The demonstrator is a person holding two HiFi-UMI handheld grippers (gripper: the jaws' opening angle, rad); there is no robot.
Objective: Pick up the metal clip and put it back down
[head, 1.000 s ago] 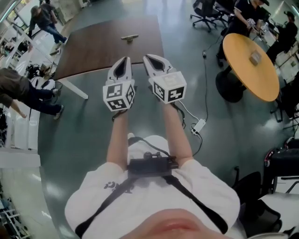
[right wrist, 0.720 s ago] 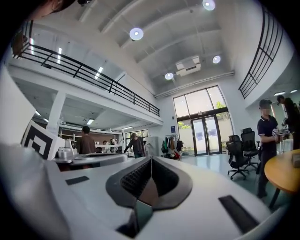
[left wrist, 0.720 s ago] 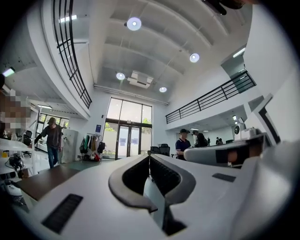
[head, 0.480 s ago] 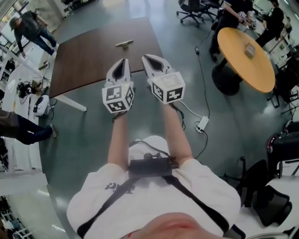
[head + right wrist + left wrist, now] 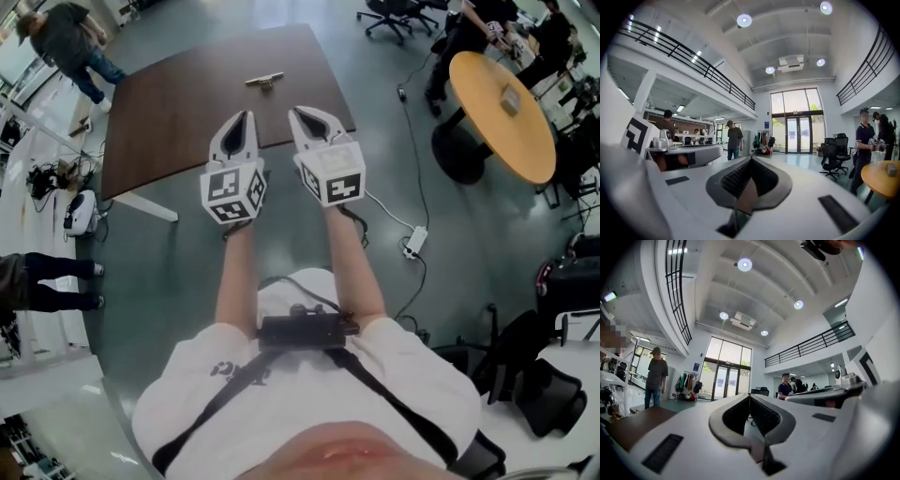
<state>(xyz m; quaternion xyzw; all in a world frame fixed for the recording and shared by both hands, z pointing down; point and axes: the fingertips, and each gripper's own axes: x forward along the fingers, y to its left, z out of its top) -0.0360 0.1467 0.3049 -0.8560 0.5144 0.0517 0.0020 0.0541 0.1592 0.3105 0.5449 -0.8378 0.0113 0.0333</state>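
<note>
The metal clip [image 5: 264, 80] lies near the far edge of a dark brown table [image 5: 178, 103] in the head view. Both grippers are held up side by side in front of the person, over the table's near edge and well short of the clip. The left gripper [image 5: 241, 119] is shut with nothing in it. The right gripper [image 5: 302, 114] is shut and empty too. In the left gripper view the left gripper [image 5: 749, 397] points level across a large hall, its tips meeting. In the right gripper view the right gripper [image 5: 751, 159] does the same. Neither gripper view shows the clip.
A round yellow table [image 5: 502, 112] with a small box stands at the right, with office chairs and seated people behind it. A cable and power strip [image 5: 413, 242] lie on the grey floor. A person [image 5: 70, 37] walks at the far left; another's legs [image 5: 37, 281] show at the left edge.
The head view has shifted and the brown table looks a little nearer and larger. People at the left have moved. Both grippers keep the same shut pose side by side.
</note>
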